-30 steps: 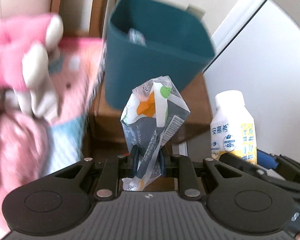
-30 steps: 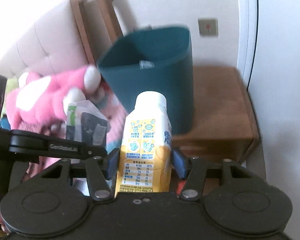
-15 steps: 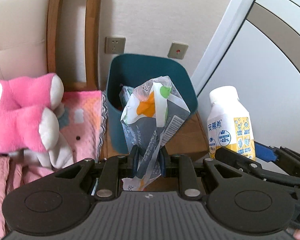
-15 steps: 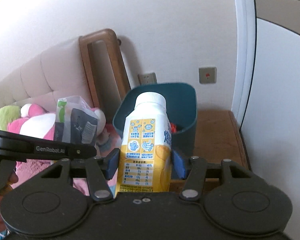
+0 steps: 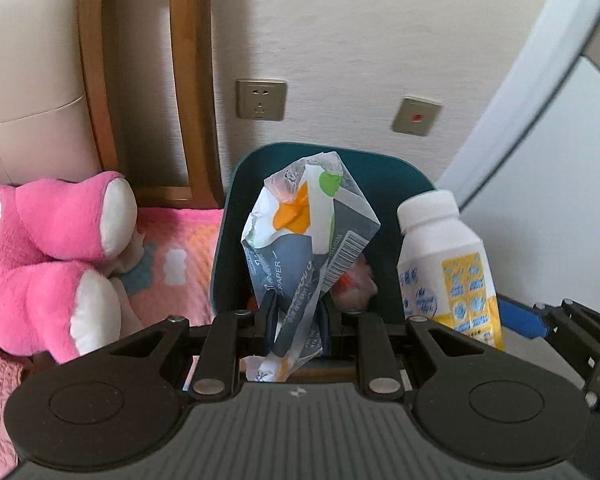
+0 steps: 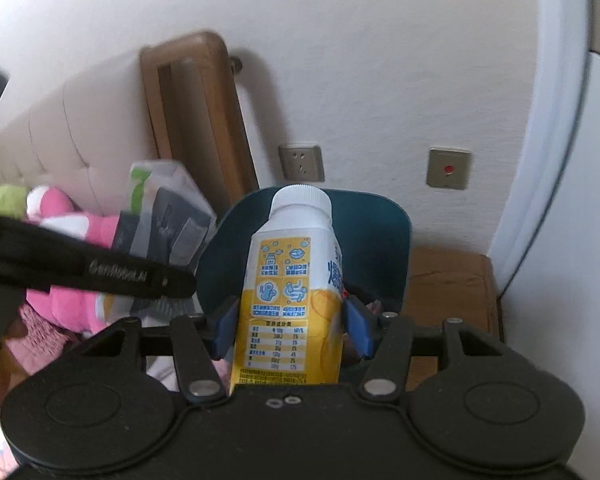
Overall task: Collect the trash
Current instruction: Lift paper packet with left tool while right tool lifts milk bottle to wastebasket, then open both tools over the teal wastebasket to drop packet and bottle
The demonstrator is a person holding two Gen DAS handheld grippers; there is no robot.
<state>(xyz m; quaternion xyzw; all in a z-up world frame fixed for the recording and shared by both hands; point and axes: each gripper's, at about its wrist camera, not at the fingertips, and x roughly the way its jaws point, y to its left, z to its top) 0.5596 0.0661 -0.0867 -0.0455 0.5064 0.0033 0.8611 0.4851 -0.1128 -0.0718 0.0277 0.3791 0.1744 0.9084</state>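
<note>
Left hand-held gripper (image 5: 296,320) pinches wrapper (image 5: 308,248) | right hand-held gripper (image 6: 290,328) clamps bottle (image 6: 290,292)

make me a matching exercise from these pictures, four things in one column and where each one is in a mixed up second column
Things:
1. crumpled wrapper
2. milk bottle
3. teal bin
4. pink plush toy

Places:
A. on the bed, left of the bin
B. held in the right tongs
C. on the wooden nightstand
D. held in the left tongs

Pairs: 1-D, 2-B, 3-C, 4-A
</note>
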